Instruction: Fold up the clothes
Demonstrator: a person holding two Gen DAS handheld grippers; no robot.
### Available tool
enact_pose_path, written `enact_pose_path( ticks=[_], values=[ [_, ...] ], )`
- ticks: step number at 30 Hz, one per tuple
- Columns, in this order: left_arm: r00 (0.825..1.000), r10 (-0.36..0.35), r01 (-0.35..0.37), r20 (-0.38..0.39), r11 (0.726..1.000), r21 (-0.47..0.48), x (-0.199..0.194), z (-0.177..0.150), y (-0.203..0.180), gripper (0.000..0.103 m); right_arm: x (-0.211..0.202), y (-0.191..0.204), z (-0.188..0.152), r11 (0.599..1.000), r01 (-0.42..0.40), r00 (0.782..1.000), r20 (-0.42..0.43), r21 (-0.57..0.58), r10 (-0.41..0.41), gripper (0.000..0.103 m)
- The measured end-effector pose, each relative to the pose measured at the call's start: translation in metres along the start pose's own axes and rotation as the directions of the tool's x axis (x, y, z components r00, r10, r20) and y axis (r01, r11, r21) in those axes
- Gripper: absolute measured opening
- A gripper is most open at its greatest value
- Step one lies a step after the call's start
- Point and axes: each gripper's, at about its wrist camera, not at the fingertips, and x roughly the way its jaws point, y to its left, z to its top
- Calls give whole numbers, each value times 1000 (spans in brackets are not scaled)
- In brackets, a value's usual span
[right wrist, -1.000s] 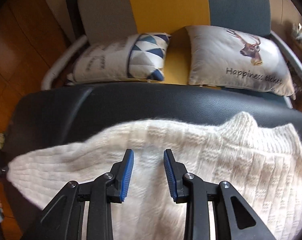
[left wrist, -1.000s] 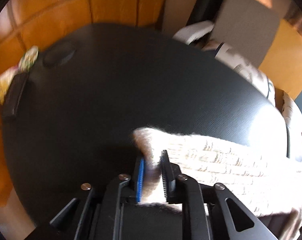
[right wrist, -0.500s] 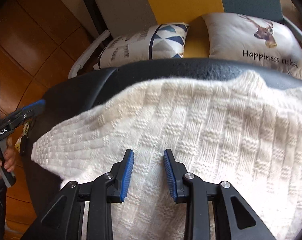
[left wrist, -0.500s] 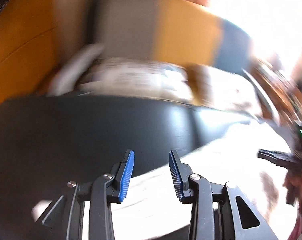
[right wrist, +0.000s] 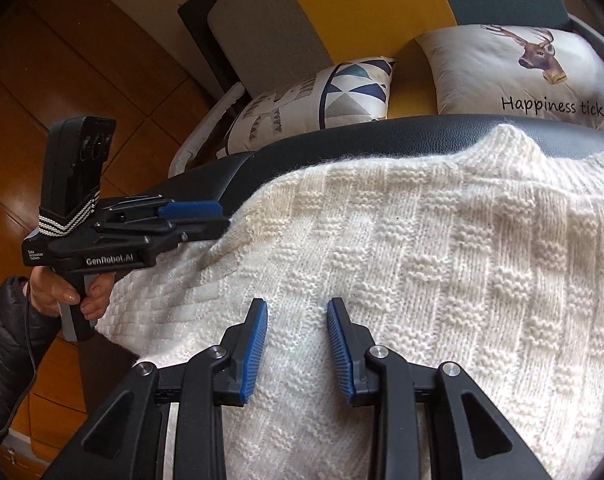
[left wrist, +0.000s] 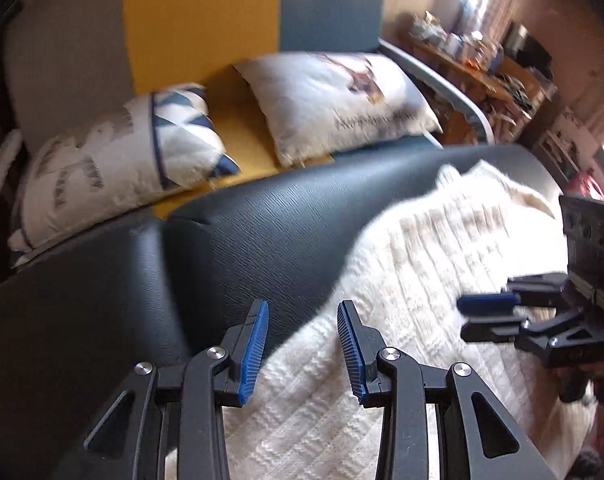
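We hold both tongs part-open and empty: the left tongs [left wrist: 302, 344], whose jaws have just been opening, hang over the near edge of the sweater [right wrist: 402, 260] with nothing between them, and the right tongs [right wrist: 297, 348] hover above its middle, likely choosing the next fold. The cream sweater, thick and soft with a raised basket-weave knit in ribbed columns, lies spread flat ahead of both tongs on the black, grained, padded counter [left wrist: 261, 232], where folding is easy.
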Motion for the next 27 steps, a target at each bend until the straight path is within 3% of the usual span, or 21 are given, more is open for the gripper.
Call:
enact_pose_path(
  ticks=[7,8,10,12,16,20,24,27],
  values=[
    [998,15,-8,-68,994,106,20,-10,-25,37,2,16,6,993,101,993,-50,-53,-104,31],
    [997,41,-33,-63,993,116,21,-11,-28,33,4,19,8,990,124,990,-59,-65,-128,31],
    [997,55,-50,-51,993,105,20,-12,-33,15,6,25,12,981,171,982,-66,-86,-177,31],
    [994,110,-109,-11,990,86,16,-15,-38,11,12,29,17,971,215,972,-68,-107,-223,31],
    [974,219,-219,59,976,-9,7,-19,-34,10,27,37,27,949,279,955,-60,-144,-290,31],
    [956,289,-286,55,957,-51,15,-17,-27,7,33,42,28,934,319,943,-45,-162,-330,31],
    [965,259,-250,46,956,-152,11,-10,-11,12,18,40,28,950,290,952,-65,-113,-298,31],
    [967,235,-201,101,943,-265,-19,-15,3,12,-12,45,15,970,229,973,-19,-82,-231,31]
  ],
)
